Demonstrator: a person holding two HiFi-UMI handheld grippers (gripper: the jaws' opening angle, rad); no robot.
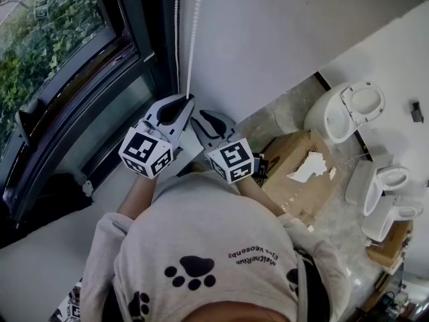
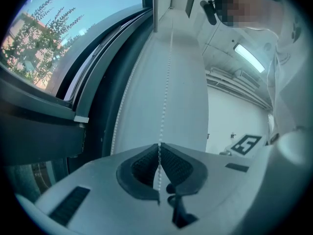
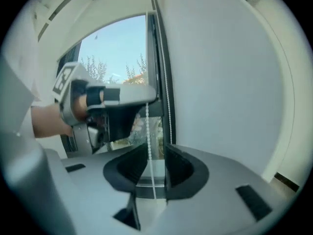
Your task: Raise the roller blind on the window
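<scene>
A white bead chain [image 1: 194,32] hangs in two strands beside the dark window frame [image 1: 80,92]. My left gripper [image 1: 182,104] is shut on one strand; in the left gripper view the chain [image 2: 166,82] runs down the white wall and is pinched between the dark pads [image 2: 144,168] of that gripper [image 2: 159,148]. Just below and to the right, my right gripper [image 1: 199,121] stands open. The same strand [image 3: 148,131] passes between its jaws [image 3: 156,151] without the pads [image 3: 178,168] touching it. The left gripper [image 3: 105,102] shows above it in the right gripper view.
The second strand [image 2: 122,106] hangs next to the frame. On the floor to the right stand several white toilets [image 1: 345,109] and a torn cardboard box [image 1: 298,173]. A white wall [image 1: 281,25] lies behind the chain; trees show through the glass [image 1: 40,45].
</scene>
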